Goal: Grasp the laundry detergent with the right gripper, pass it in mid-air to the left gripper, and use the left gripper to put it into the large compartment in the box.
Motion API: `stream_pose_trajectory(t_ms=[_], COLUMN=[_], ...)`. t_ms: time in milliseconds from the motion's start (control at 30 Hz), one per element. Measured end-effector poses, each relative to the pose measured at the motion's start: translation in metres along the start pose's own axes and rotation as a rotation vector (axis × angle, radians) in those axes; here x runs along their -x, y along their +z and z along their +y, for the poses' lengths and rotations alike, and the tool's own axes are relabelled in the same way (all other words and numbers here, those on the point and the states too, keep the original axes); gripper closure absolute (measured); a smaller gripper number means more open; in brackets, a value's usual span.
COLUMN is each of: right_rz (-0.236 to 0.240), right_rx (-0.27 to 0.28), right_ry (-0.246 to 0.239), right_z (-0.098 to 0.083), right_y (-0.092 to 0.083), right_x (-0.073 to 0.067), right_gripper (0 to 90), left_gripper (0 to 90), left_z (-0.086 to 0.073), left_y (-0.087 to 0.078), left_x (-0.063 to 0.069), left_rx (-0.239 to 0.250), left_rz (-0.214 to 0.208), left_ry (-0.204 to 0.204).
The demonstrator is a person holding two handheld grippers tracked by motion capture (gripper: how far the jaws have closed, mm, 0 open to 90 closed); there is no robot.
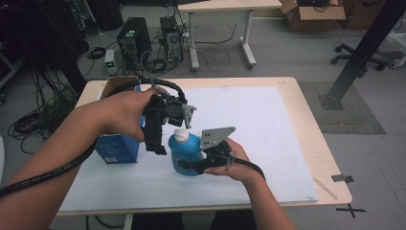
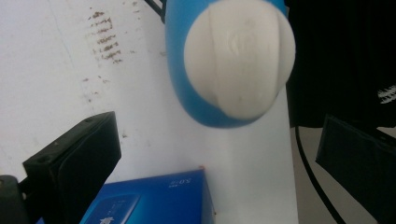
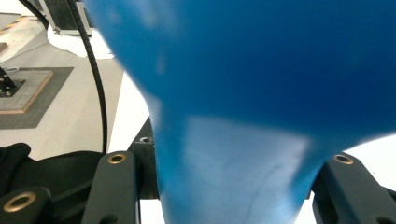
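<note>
A blue bottle (image 1: 186, 154) with a white cap (image 1: 181, 135) stands low over the white mat, near the table's front. My right gripper (image 1: 192, 165) comes in from the right and is shut on the bottle's lower body. In the right gripper view the bottle (image 3: 243, 93) sits between the two black jaws of that gripper (image 3: 233, 191). My left gripper (image 1: 168, 133) hovers just above and left of the cap, pointing down, open. In the left gripper view the cap (image 2: 239, 56) lies beyond the spread jaws of that gripper (image 2: 219, 133), apart from them.
A blue carton (image 1: 117, 144) stands on the mat (image 1: 258, 124) left of the bottle, seen also as the blue carton (image 2: 159, 200) below the cap. An open cardboard box (image 1: 115, 85) sits behind it. A cable (image 1: 43, 175) trails from my left forearm.
</note>
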State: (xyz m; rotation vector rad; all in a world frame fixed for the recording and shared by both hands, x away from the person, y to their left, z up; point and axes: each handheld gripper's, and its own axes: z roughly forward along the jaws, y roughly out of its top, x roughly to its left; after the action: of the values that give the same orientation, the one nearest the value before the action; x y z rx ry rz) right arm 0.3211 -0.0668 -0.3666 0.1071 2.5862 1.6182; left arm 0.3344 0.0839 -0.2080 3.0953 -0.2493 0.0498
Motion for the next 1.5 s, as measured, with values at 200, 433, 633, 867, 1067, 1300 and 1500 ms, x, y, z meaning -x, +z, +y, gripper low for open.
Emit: stream_pose_trajectory(t_ms=[200,433,633,867,1067,1300,1500], right_rz=[-0.007,-0.009,-0.003,-0.007,-0.010,-0.013,-0.014], right_rx=[0.009,0.012,0.016,0.017,0.012,0.015,0.021], right_ry=[-0.006,-0.010,0.003,0.014,0.018,0.022,0.024], right_z=[0.006,0.011,0.012,0.012,0.012,0.013,0.014], right_y=[0.008,0.016,0.020,0.023,0.024,0.025,0.026], right_x=[0.001,0.000,0.002,0.004,0.004,0.005,0.005], right_gripper=[45.8,45.8,45.8,45.8,45.8,45.8,45.8], left_gripper=[0.2,0.1,0.2,0.2,0.2,0.4,0.4], left_z=[0.000,0.000,0.002,0.003,0.001,0.003,0.004], left_y=[0.004,0.006,0.008,0.016,0.020,0.022,0.025], left_x=[-0.001,-0.001,0.000,0.000,0.000,0.000,0.001], left_rx=[-0.008,-0.007,-0.012,-0.020,-0.011,-0.016,-0.015], left_rz=[-0.005,-0.006,-0.001,0.009,0.013,0.013,0.022], left_ry=[-0.001,-0.004,0.006,0.006,0.004,0.011,0.014])
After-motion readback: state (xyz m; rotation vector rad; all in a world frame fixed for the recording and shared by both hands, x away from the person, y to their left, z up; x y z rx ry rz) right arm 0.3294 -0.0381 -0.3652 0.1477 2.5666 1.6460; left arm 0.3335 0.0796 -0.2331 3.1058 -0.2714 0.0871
